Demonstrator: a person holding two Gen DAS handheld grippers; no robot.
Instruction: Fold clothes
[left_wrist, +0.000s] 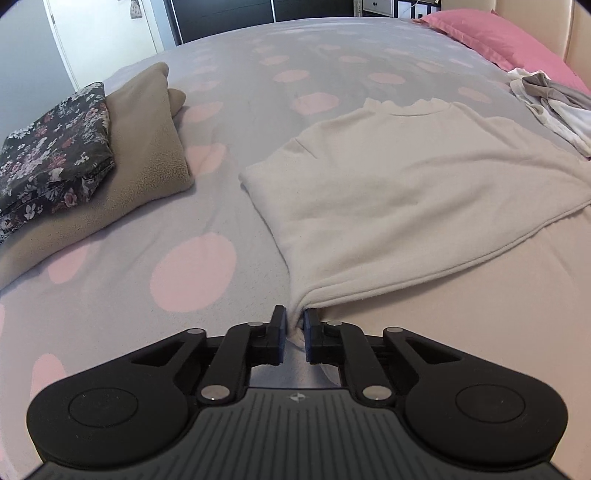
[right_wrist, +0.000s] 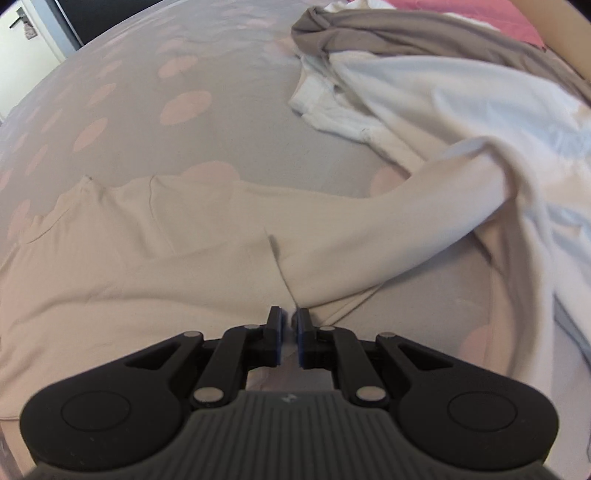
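- The bed cover (left_wrist: 229, 206), grey with pink spots, has a wide bare strip down the middle, between the folded clothes and the cream sweater (left_wrist: 406, 192). A gripper could pass there.
- On the left, a folded tan fleece (left_wrist: 147, 155) with a folded flowery cloth (left_wrist: 51, 166) on top blocks the way.
- On the right, a messy pile of white and grey clothes (right_wrist: 424, 85) lies in the way.
- The sweater's sleeve (right_wrist: 424, 206) runs up onto that pile.
- Far off by the headboard, a pink pillow (left_wrist: 498, 40) fills the corner.
- The far middle of the bed is bare.
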